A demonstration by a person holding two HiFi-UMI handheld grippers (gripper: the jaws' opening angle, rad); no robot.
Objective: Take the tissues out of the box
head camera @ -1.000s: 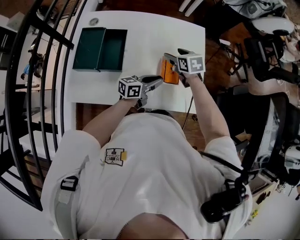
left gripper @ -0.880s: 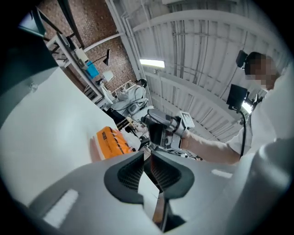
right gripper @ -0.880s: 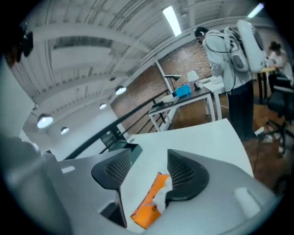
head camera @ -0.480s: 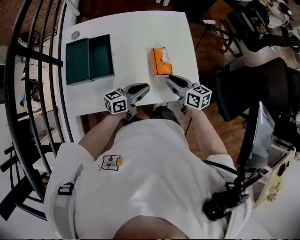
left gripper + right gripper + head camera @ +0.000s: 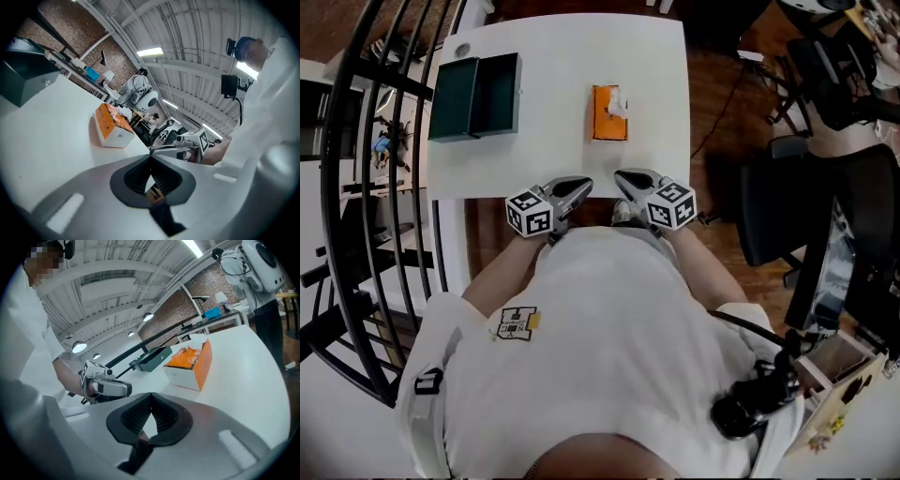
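An orange tissue box (image 5: 607, 117) lies on the white table (image 5: 553, 66), with a bit of white tissue (image 5: 619, 103) showing at its top opening. The box also shows in the left gripper view (image 5: 111, 127) and the right gripper view (image 5: 192, 363). Both grippers hover at the table's near edge, well short of the box. My left gripper (image 5: 579, 187) is shut and holds nothing, its tips meeting (image 5: 151, 158). My right gripper (image 5: 625, 176) is also shut and empty (image 5: 151, 395). They sit side by side, jaws pointing toward the table.
An open dark green case (image 5: 476, 94) lies at the table's far left, also visible as (image 5: 152, 359). A small round disc (image 5: 463, 50) sits near the back left corner. Black railing bars (image 5: 356, 187) stand left; office chairs (image 5: 825, 84) stand right.
The right gripper has drawn back from the tissue box to the table's near edge. The left gripper has pulled back slightly too. The box lies alone on the table.
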